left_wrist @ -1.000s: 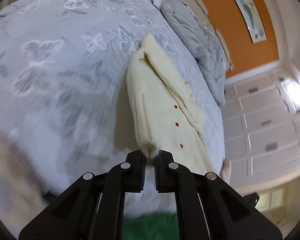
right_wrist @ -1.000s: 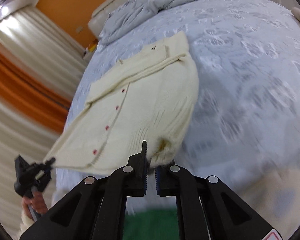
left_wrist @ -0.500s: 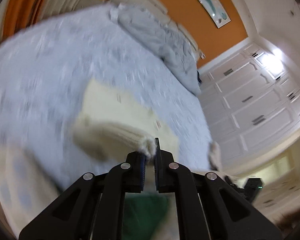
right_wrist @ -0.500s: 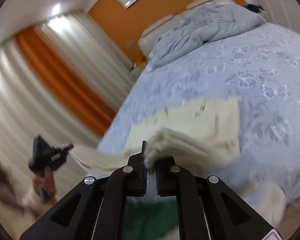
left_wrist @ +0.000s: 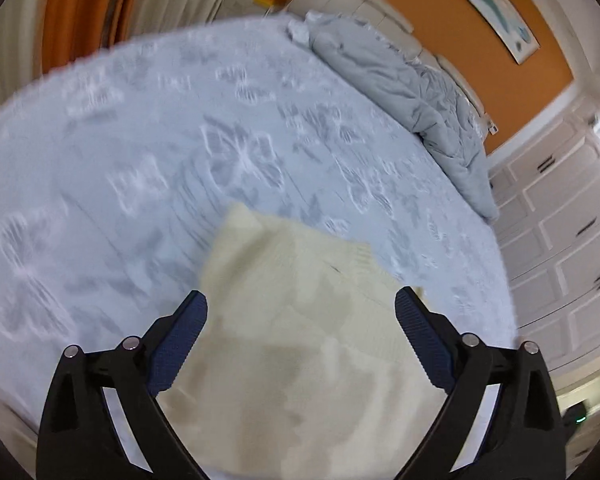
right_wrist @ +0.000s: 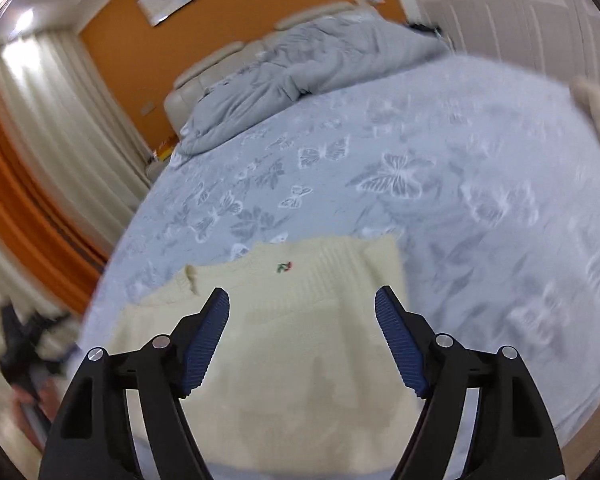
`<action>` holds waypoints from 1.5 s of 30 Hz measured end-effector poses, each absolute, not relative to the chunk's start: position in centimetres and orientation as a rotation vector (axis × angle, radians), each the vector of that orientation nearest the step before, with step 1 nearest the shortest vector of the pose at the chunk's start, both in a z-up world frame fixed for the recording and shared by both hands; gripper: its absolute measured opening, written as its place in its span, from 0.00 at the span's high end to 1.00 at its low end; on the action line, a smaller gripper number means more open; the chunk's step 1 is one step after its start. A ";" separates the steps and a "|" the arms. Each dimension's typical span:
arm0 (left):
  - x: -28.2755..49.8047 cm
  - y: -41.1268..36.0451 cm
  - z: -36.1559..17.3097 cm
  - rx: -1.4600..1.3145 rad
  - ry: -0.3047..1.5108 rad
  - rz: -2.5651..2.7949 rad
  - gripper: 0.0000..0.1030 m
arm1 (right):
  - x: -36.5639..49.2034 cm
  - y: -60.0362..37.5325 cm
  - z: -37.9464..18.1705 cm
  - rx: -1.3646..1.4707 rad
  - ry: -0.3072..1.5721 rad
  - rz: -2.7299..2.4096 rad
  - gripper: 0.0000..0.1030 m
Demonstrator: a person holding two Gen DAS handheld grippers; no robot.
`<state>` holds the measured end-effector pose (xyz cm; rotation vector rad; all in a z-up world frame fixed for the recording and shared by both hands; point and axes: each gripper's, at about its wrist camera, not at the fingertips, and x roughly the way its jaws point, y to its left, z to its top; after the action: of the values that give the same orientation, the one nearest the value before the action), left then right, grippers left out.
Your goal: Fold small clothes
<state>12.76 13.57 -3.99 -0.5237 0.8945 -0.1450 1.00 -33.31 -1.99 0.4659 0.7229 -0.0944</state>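
left tool [left_wrist: 301, 314] spread wide, holding nothing, hovering over cream knit cardigan [left_wrist: 300, 344] that lies folded near the foot edge of the bed [left_wrist: 148, 152]; right tool [right_wrist: 302, 312] also wide apart and empty above the same cardigan [right_wrist: 300, 344], tiny embroidered mark [right_wrist: 284, 267] facing up. Likely light, soft, floppy knit that sags and stretches if pinched in the middle, not fragile; best grabbed at ribbed hem corners or folded edge, both layers together. Grey duvet [right_wrist: 300, 64] bunched by the headboard, well apart
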 end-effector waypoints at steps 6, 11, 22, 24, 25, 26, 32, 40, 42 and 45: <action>17.0 12.8 -7.3 -0.480 1.012 -0.150 0.10 | 6.0 -34.9 -6.9 0.497 0.875 -0.133 0.28; 18.5 11.3 -9.9 -0.501 1.080 -0.236 0.50 | 9.7 -34.6 -10.1 0.539 0.997 -0.151 0.71; 18.4 9.8 -0.8 -0.372 0.908 -0.332 0.94 | 7.7 -34.4 0.5 0.538 0.703 -0.082 0.93; 20.6 9.0 -1.4 -0.333 0.923 -0.273 0.93 | 9.8 -35.9 -1.4 0.535 0.756 -0.133 0.93; 22.1 8.7 -3.1 -0.324 0.969 -0.233 0.93 | 11.4 -37.2 -4.3 0.575 0.830 -0.167 0.93; 23.0 8.6 -4.5 -0.319 1.007 -0.209 0.93 | 12.4 -38.1 -6.9 0.613 0.902 -0.185 0.93; 23.3 7.6 -11.4 -0.209 1.112 -0.107 0.89 | 12.6 -36.9 -10.6 0.522 0.994 -0.245 0.84; 18.1 5.4 -5.7 -0.304 1.022 -0.197 0.89 | 9.5 -27.3 -5.0 0.479 0.871 0.036 0.86; 17.1 2.7 -7.2 -0.278 1.070 -0.246 0.88 | 10.1 -23.7 -7.0 0.453 0.926 0.121 0.86; 16.8 1.8 -10.9 -0.217 1.169 -0.213 0.87 | 10.9 -21.1 -10.4 0.332 1.025 0.115 0.91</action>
<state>16.78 1.79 -10.90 -0.2173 1.1695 -0.2125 10.90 -21.13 -10.44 0.3316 1.0251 0.1153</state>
